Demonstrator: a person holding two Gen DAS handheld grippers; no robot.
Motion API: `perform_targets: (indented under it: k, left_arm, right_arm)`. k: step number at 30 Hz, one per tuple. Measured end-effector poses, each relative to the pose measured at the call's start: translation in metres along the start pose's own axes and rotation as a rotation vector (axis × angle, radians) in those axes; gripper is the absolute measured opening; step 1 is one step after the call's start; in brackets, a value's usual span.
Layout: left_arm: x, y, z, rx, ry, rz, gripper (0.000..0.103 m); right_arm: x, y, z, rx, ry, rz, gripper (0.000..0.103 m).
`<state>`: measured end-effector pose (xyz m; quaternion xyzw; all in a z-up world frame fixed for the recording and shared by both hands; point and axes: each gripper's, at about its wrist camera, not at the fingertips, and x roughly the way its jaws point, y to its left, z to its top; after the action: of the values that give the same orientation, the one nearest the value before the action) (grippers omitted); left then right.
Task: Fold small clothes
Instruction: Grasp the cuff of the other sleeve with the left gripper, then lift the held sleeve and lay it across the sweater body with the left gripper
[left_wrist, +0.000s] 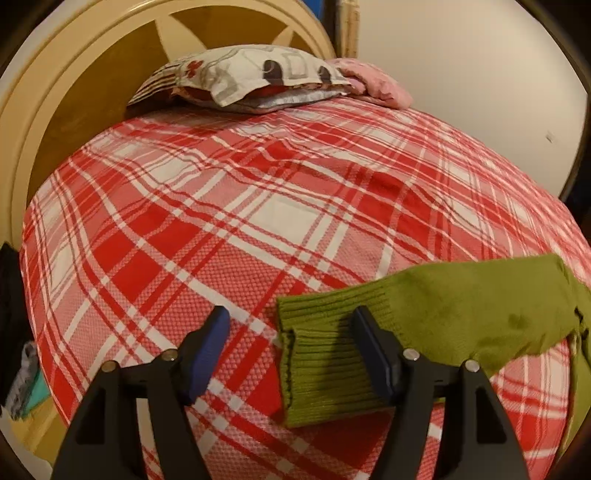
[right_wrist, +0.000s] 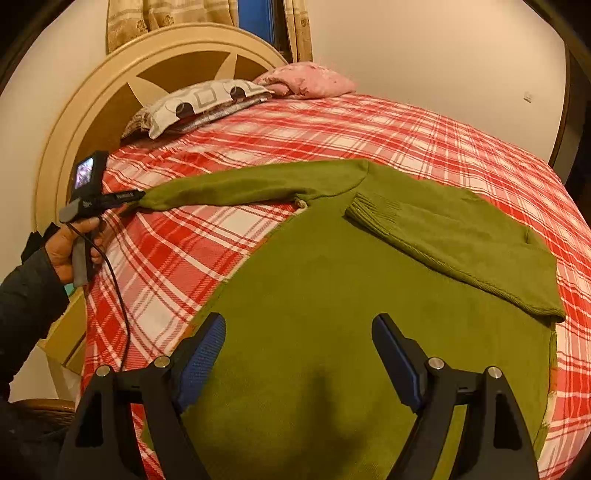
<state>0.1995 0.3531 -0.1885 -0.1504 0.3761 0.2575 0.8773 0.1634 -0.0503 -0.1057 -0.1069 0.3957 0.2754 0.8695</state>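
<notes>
A green knit sweater (right_wrist: 314, 295) lies flat on the red plaid bed (right_wrist: 166, 258). Its right sleeve (right_wrist: 443, 229) is folded over the body. Its left sleeve (right_wrist: 240, 188) stretches out to the left. In the left wrist view my left gripper (left_wrist: 290, 325) is open, with the sleeve's ribbed cuff (left_wrist: 325, 354) lying between its blue pads, the right pad (left_wrist: 373, 354) over the cuff. The left gripper also shows in the right wrist view (right_wrist: 127, 197) at the sleeve's end. My right gripper (right_wrist: 299, 332) is open and empty just above the sweater's body.
A patterned pillow (left_wrist: 243, 74) and a pink pillow (left_wrist: 373, 79) lie at the round cream headboard (left_wrist: 55, 92). A white wall (left_wrist: 461, 74) runs along the bed's far side. The bed's left edge drops off by a cabinet (right_wrist: 70, 332).
</notes>
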Motion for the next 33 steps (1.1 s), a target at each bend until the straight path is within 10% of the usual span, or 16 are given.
perform_targets:
  k: [4,6,33]
  left_arm:
    - [0.001,0.002,0.001,-0.017,0.008,-0.035,0.055]
    - [-0.002,-0.002,0.003,0.002,0.007,-0.080,0.011]
    - [-0.148,-0.120,0.069,0.004,-0.142,-0.523,0.007]
  right_arm:
    - [-0.001,0.003,-0.002,0.019,-0.004,0.007,0.082]
    - [-0.003,0.004,-0.004,0.028,-0.009,0.013,0.082]
    - [-0.034,-0.035,-0.027,0.136,-0.063,-0.011,0.082]
